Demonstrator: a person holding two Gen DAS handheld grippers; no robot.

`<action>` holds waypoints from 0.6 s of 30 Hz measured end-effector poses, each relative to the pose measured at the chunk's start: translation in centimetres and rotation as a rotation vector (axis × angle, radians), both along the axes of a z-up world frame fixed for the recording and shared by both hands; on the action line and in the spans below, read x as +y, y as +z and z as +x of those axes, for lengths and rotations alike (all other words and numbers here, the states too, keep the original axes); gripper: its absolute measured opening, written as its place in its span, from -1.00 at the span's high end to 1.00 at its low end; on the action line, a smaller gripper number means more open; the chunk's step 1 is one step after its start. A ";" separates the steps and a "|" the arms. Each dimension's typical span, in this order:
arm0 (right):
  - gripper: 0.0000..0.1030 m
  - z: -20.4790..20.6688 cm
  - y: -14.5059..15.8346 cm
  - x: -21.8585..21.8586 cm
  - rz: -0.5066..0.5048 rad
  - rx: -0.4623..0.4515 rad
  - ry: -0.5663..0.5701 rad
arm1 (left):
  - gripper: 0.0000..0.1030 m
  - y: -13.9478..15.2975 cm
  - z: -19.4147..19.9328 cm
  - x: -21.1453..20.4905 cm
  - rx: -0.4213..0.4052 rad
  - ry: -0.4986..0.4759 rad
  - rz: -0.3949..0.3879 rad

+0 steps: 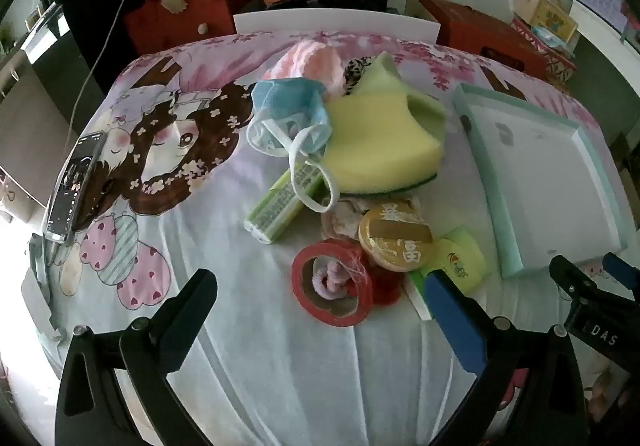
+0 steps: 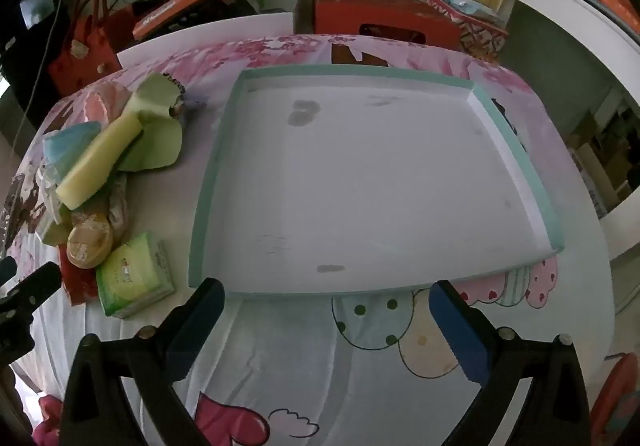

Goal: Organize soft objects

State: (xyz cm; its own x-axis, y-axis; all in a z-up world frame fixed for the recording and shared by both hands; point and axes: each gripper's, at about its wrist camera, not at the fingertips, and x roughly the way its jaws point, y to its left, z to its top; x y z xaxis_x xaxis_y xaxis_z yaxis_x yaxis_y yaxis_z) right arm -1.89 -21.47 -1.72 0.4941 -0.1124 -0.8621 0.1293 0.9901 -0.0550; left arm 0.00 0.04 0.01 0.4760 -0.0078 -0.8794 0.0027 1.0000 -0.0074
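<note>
A pile lies on the cartoon-print cloth: a yellow-green sponge [image 1: 380, 142], a blue face mask [image 1: 288, 114], a pink striped cloth [image 1: 316, 62], a red tape roll [image 1: 332, 290] with a pink fuzzy piece inside, a gold round tin [image 1: 394, 242] and a green tissue pack [image 1: 460, 262]. My left gripper [image 1: 320, 290] is open and empty, just in front of the tape roll. My right gripper [image 2: 328, 310] is open and empty at the near edge of the empty white tray [image 2: 212, 174]. The sponge [image 2: 100, 166] and tissue pack [image 2: 132, 274] lie left of the tray.
A phone [image 1: 76, 186] lies at the cloth's left edge. A green printed box [image 1: 280, 202] lies under the mask strap. Red bags and boxes [image 1: 176, 14] stand behind the table. The tray [image 1: 592, 162] sits right of the pile.
</note>
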 end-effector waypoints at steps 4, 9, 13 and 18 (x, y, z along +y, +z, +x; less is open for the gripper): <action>-1.00 0.0 0.0 -0.3 0.004 0.003 0.006 | -1.00 0.1 0.0 0.0 -0.001 0.001 0.008; -1.00 -0.2 0.0 0.1 -0.023 -0.004 0.002 | -1.00 0.3 -0.1 0.2 0.001 0.003 0.010; -1.00 -0.1 0.1 -0.2 -0.020 -0.002 0.003 | -1.00 0.0 -0.4 0.1 0.002 0.002 0.011; -1.00 -0.1 0.0 0.1 -0.022 -0.001 0.002 | -1.00 -0.2 0.0 -0.3 0.006 0.002 0.011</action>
